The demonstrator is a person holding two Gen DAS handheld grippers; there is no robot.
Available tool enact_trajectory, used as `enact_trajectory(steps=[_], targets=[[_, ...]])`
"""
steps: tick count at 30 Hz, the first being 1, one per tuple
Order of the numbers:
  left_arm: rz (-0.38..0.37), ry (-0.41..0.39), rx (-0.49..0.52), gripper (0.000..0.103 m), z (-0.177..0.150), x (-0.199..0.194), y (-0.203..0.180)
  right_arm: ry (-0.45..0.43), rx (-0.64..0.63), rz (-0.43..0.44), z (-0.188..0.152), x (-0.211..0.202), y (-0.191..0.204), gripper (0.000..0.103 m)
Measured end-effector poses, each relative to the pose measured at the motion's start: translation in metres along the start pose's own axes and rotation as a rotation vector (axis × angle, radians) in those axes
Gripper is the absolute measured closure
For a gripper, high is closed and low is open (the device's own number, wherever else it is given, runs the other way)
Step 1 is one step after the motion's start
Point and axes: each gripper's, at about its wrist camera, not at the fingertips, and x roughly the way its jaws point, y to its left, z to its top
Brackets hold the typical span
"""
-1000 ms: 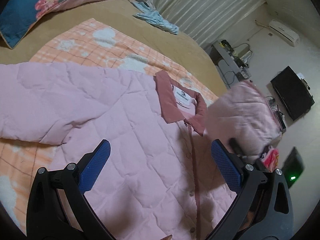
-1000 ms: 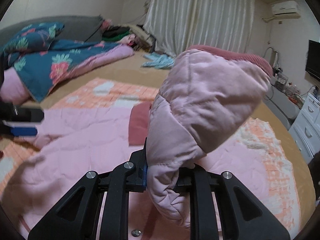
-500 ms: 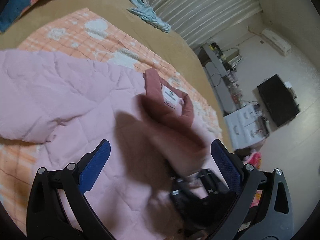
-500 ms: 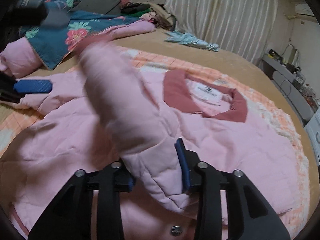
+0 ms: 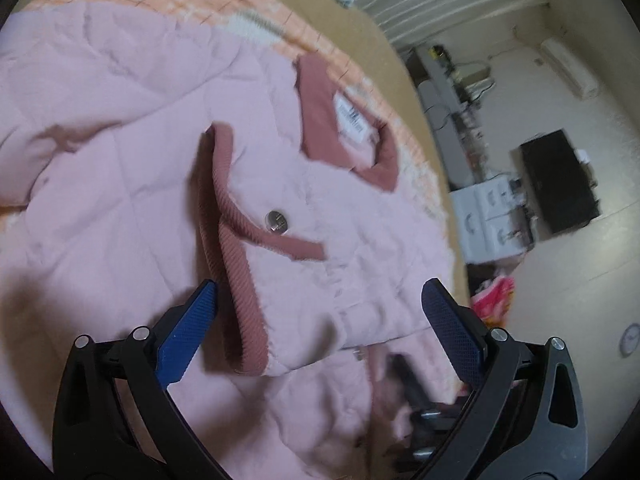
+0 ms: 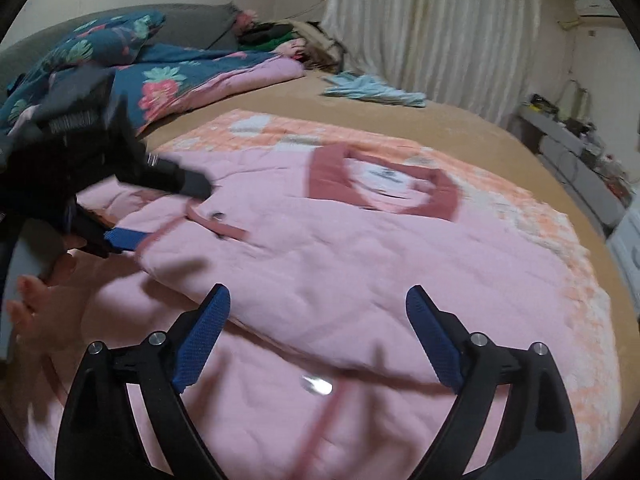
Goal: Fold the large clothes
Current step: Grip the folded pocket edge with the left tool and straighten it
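A pink quilted jacket [image 6: 360, 264] lies spread on the bed, its dark pink collar [image 5: 348, 148] facing up. One sleeve [image 5: 320, 272] is folded across the chest, and its ribbed cuff [image 5: 236, 256] and a snap button [image 5: 276, 222] show. My left gripper [image 5: 320, 300] is open just above that sleeve, with the cuff close beside its left finger and nothing pressed. My right gripper [image 6: 318, 304] is opening its jaws over the folded sleeve [image 6: 304, 280], which lies loose below them. In the right wrist view, one blue pad [image 6: 124, 239] of the left gripper sits by the cuff.
An orange checked blanket [image 6: 540, 220] lies under the jacket on the tan bed. A floral quilt [image 6: 168, 80] and a light blue garment [image 6: 372, 90] are at the far side. A white dresser [image 5: 492, 216] and black screen [image 5: 560, 188] stand past the bed's edge. A hand [image 6: 40, 300] is at the left.
My right gripper carried the sleeve over the jacket's front, laid it down and went from shut on it to open. My left gripper sank toward the cuff.
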Motion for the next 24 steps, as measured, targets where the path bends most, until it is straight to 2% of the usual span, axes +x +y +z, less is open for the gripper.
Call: enact_trajectory(steps=[2, 4, 6, 7, 8, 10, 12, 14, 18, 21, 24], targets=[[0.003, 0.018, 0.006, 0.009, -0.003, 0.010, 0.000, -0.002, 0.020, -0.044, -0.007, -0.010, -0.015, 0.014], [0.014, 0.027, 0.034, 0.014, -0.009, 0.018, -0.003, 0.002, 0.052, -0.094, -0.015, -0.018, -0.033, 0.014], [0.052, 0.023, 0.096, 0.033, -0.014, 0.025, -0.011, 0.010, 0.094, -0.124, -0.021, -0.022, -0.052, 0.014], [0.083, 0.011, 0.149, 0.038, -0.017, 0.027, -0.018, 0.013, 0.121, -0.136, -0.025, -0.024, -0.063, 0.014], [0.093, 0.004, 0.191, 0.054, -0.019, 0.029, -0.022, 0.015, 0.139, -0.141, -0.028, -0.025, -0.071, 0.014], [0.059, -0.004, 0.235, 0.066, -0.021, 0.030, -0.027, 0.031, 0.181, -0.150, -0.035, -0.027, -0.089, 0.014], [0.038, -0.028, 0.278, 0.086, -0.020, 0.027, -0.032, 0.036, 0.212, -0.177, -0.039, -0.028, -0.102, 0.014], [0.058, -0.069, 0.316, 0.086, -0.015, 0.020, -0.039, 0.046, 0.246, -0.196, -0.040, -0.028, -0.116, 0.014], [0.076, -0.163, 0.331, 0.087, 0.002, -0.004, -0.038, 0.051, 0.304, -0.193, -0.038, -0.030, -0.137, 0.014], [0.131, -0.186, 0.324, 0.086, 0.009, -0.008, -0.029, 0.073, 0.310, -0.209, -0.033, -0.024, -0.145, 0.014], [0.171, -0.160, 0.319, 0.085, 0.009, -0.003, -0.021, 0.095, 0.328, -0.205, -0.029, -0.015, -0.149, 0.014]])
